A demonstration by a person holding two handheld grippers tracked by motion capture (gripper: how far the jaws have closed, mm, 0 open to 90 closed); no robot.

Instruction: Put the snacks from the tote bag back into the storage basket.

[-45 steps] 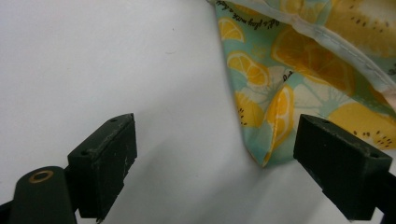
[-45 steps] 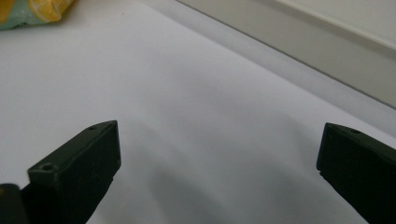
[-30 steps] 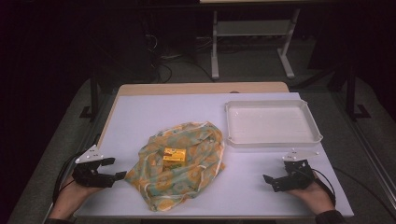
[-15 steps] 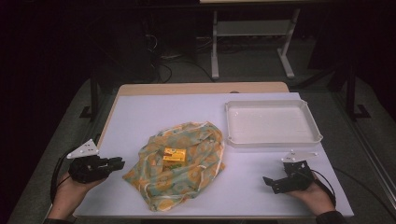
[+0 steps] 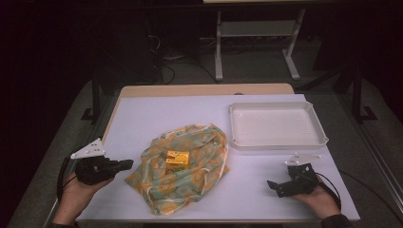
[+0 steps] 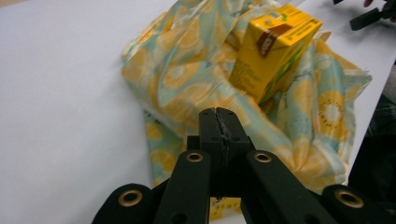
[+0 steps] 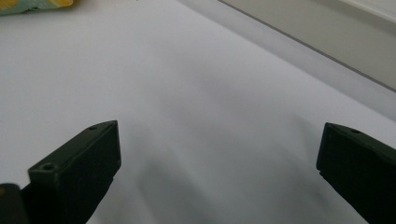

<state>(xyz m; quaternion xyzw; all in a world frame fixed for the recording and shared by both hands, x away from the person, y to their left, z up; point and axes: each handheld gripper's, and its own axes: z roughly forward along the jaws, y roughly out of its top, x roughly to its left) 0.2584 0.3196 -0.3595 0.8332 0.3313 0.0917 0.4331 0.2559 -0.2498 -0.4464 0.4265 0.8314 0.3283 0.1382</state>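
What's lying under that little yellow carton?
The yellow carton sits on a crumpled citrus-print cloth spread on the white table. Anything beneath the cloth's folds is hidden.

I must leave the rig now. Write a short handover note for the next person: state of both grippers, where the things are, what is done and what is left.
Left gripper: jaws just closed, shut on nothing, pointing at the near-left edge of the cloth.
Right gripper: jaws open, holding nothing, resting on the white table at the near-right.
Yellow drink carton: lies on the crumpled fruit-print cloth in the table's middle.
White tray: far right, nothing in it.
Done: nothing visible; carton and cloth are ungripped.
Left: probably grip the cloth or the carton; which one comes first is unclear.
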